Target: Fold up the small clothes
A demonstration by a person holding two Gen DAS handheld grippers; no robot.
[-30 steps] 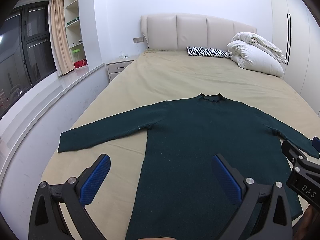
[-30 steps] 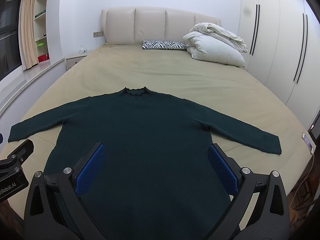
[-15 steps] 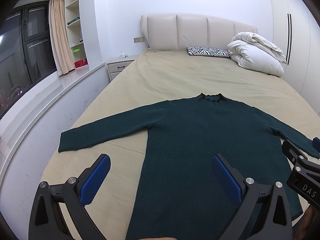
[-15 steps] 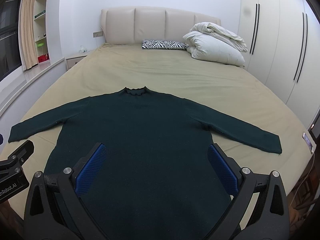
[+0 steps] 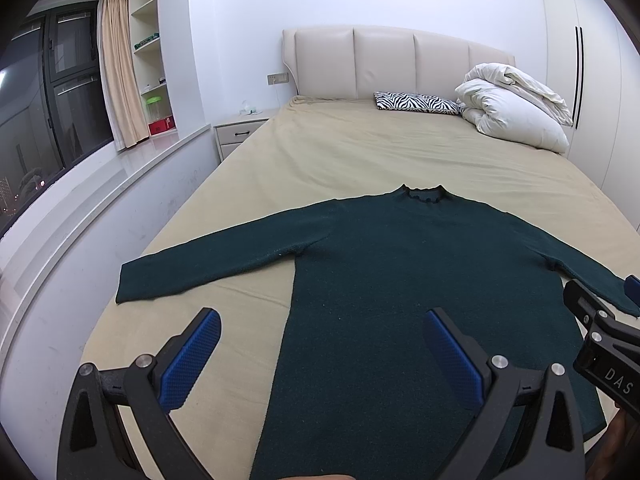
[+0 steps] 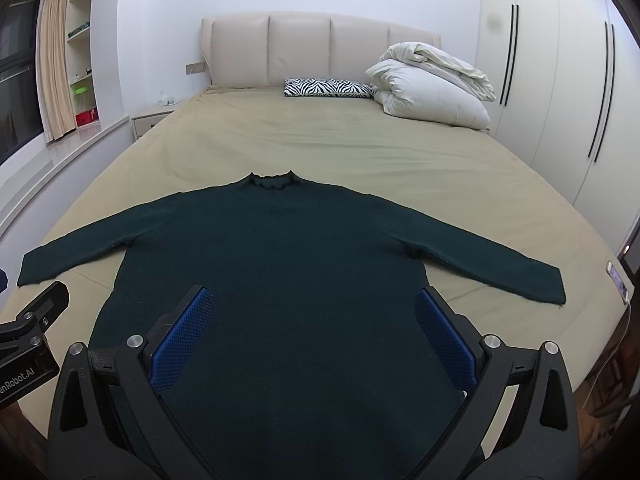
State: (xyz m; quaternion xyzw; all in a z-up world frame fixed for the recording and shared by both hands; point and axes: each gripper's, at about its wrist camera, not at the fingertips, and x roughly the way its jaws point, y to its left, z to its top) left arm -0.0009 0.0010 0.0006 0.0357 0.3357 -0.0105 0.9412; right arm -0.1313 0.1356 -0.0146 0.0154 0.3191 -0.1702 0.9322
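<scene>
A dark green long-sleeved sweater (image 5: 408,264) (image 6: 280,248) lies flat on the beige bed (image 5: 360,152) (image 6: 320,140), collar away from me, both sleeves spread out to the sides. My left gripper (image 5: 320,322) hangs open above the sweater's lower left edge, with nothing between its blue pads (image 5: 192,356). My right gripper (image 6: 314,304) is open too, held over the sweater's lower body, empty. The right gripper's black body (image 5: 600,344) shows at the right edge of the left wrist view, and the left gripper's body (image 6: 28,340) at the left edge of the right wrist view.
A zebra-print cushion (image 5: 416,102) and a folded white duvet (image 5: 516,108) lie at the head of the bed. A nightstand (image 5: 240,132), window ledge and shelves stand on the left; wardrobe doors (image 6: 560,80) on the right. A phone (image 6: 618,282) lies at the bed's right edge.
</scene>
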